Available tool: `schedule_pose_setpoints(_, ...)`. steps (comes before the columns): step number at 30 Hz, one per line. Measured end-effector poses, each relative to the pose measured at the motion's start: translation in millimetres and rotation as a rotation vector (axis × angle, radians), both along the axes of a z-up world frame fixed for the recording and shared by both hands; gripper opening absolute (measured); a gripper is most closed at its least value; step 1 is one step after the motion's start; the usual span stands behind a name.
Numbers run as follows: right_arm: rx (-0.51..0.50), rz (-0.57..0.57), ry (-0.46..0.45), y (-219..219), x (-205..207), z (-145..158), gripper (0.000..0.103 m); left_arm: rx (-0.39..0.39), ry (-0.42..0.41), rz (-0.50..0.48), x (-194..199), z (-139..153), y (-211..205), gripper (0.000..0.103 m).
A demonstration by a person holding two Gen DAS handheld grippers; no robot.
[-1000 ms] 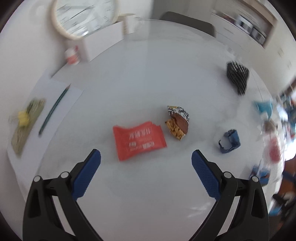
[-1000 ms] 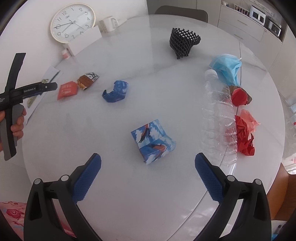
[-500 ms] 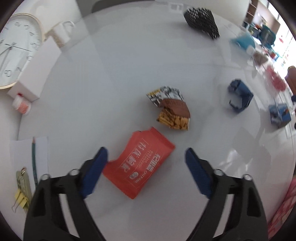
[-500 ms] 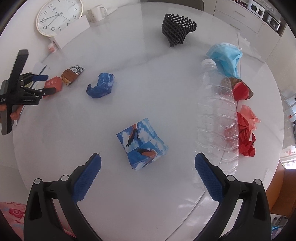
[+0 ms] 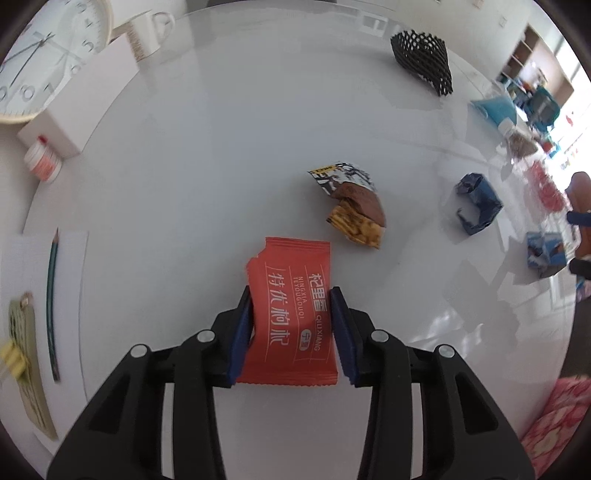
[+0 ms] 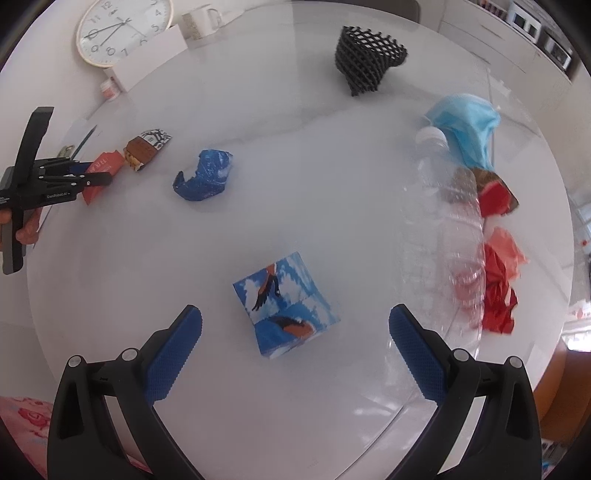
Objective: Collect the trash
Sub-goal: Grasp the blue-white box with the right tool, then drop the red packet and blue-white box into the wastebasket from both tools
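Observation:
A red snack packet (image 5: 291, 314) lies on the white round table (image 5: 221, 155), and my left gripper (image 5: 290, 295) straddles it. Its jaws are closing, with the blue pads (image 5: 240, 332) touching both long edges of the packet. In the right wrist view the left gripper (image 6: 88, 179) shows at the far left on the red packet (image 6: 105, 164). My right gripper (image 6: 295, 321) hangs open over a crumpled blue sky-print carton (image 6: 286, 306), clear of it. Other trash: a brown and yellow wrapper (image 5: 354, 206), a blue foil wad (image 6: 205, 175), a clear bottle (image 6: 454, 229).
A black mesh sleeve (image 6: 369, 59), a blue face mask (image 6: 465, 125) and red crumpled paper (image 6: 495, 288) lie at the right. A wall clock (image 6: 122, 29), white box (image 5: 85, 107), mug (image 5: 147, 29), small jar (image 5: 42, 162), paper with a pencil (image 5: 53, 306) sit at the left.
My left gripper dropped onto the red packet, rolled to line up with it, and narrowed from wide open to touching its edges. My right gripper came slightly closer to the blue carton, still open.

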State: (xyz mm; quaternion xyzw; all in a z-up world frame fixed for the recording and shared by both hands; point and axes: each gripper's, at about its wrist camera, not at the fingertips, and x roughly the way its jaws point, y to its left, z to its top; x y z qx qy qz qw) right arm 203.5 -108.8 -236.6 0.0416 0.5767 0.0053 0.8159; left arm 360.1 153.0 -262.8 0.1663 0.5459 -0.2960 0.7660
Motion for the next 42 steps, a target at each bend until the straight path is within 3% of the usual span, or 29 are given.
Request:
schedule_pose_setpoints(10, -0.069, 0.256, 0.044, 15.3, 20.9, -24.9, 0.1, -0.086, 0.031, 0.109, -55.3, 26.6, -7.6, 0.04)
schedule_pose_setpoints(12, -0.071, 0.268, 0.059, 14.0, 21.6, -29.6, 0.089, -0.115, 0.049, 0.125, -65.0, 29.1, -9.5, 0.04)
schedule_pose_setpoints(16, -0.031, 0.277, 0.107, 10.0, 19.7, -37.5, 0.055, -0.136, 0.06, 0.119, -88.5, 35.7, -20.0, 0.04)
schedule_pose_setpoints(17, -0.027, 0.274, 0.106, 9.4, 19.1, -37.4, 0.053, -0.133, 0.058, 0.114, -92.5, 36.1, -21.5, 0.04)
schedule_pose_setpoints(21, 0.005, 0.243, 0.072, 6.5, 10.6, -28.3, 0.051, -0.126, 0.046, 0.09, -108.5, 45.1, -32.6, 0.04)
schedule_pose_setpoints(27, 0.1, 0.167, -0.036, -1.5, -19.7, 8.5, 0.051, -0.159, 0.02, 0.047, -135.9, 66.9, -54.9, 0.04)
schedule_pose_setpoints(34, 0.169, 0.057, -0.129, -36.4, -90.2, 46.4, 0.051, -0.216, 0.025, -0.063, -189.4, 90.5, -101.1, 0.04)
schedule_pose_setpoints(42, 0.159, -0.041, -0.143, -92.2, -176.2, 58.5, 0.051, -0.248, 0.055, -0.185, -259.9, 103.1, -172.8, 0.04)
